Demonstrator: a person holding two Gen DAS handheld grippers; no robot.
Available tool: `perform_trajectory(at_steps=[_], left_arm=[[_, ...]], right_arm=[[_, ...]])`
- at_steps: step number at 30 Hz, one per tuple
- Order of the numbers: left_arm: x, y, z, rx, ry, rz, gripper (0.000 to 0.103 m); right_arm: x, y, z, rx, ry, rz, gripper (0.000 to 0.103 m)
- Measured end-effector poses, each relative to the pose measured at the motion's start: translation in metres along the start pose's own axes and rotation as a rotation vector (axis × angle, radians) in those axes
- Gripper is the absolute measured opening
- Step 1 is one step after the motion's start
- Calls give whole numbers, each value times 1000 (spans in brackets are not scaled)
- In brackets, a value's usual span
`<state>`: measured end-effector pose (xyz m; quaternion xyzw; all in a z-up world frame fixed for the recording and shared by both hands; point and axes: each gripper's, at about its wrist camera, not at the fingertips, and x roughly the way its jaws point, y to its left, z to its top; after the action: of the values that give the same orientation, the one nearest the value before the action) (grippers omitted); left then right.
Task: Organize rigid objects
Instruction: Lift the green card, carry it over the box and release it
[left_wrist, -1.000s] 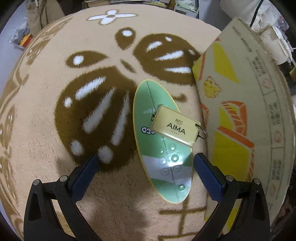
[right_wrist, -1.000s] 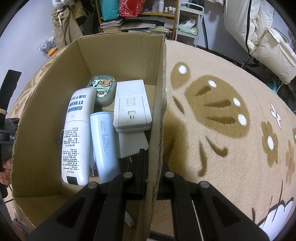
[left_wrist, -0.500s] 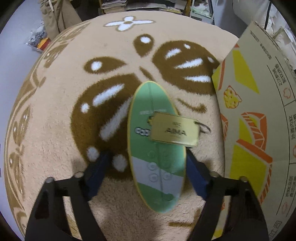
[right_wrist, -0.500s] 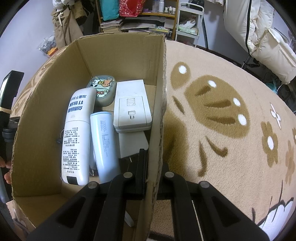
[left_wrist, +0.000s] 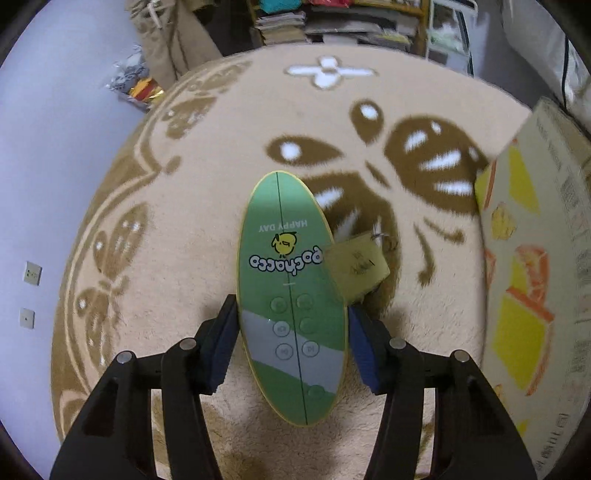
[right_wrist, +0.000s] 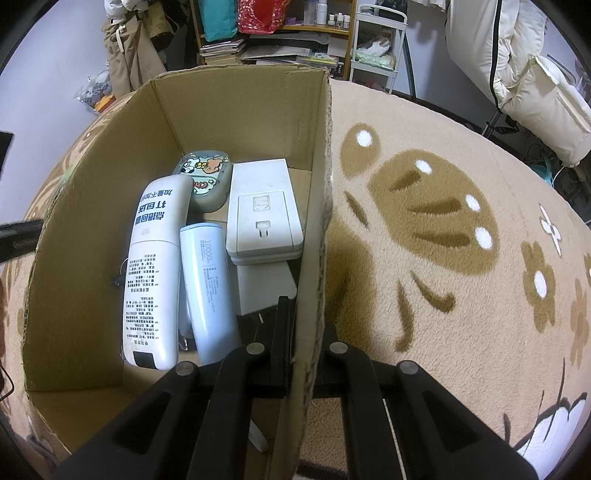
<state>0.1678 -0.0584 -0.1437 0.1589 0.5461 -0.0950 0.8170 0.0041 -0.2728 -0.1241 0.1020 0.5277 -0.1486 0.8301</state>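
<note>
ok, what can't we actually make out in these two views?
- Left wrist view: the yellow key tag is motion-blurred, print unreadable; the green oval speaker covers its left edge.
- Left wrist view: only the cardboard box's printed outside shows; the frame edge cuts it.
- Right wrist view: the flat white item lies partly under the white adapter and behind the right claw.

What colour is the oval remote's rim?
Yellow, around a green face with a grey stripe; the remote shows best in the left wrist view.
</note>
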Motion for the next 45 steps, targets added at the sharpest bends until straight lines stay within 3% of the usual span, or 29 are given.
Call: perform_trajectory(at_steps=[4,12,16,26,37,45], left_arm=[[-23,4,9,-27,-63,12,55],[-82,2,15,-46,-163,-86,55],[-113,-12,16,-33,-223,-59,55],[-163,-61,11,22,-330,-234,55],[-156,-118,0,104,-279,-381,55],[-132,-130,-3,116,-192,-447,55]], right_arm=[[-1,-1,0,0,0,0,7],[0,0,0,-1,0,-1,7],[0,0,0,-1,0,-2,7],[0,0,0,-1,0,-1,7],[0,0,0,1,-1,1,7],[-1,0,0,2,-1,2,7]])
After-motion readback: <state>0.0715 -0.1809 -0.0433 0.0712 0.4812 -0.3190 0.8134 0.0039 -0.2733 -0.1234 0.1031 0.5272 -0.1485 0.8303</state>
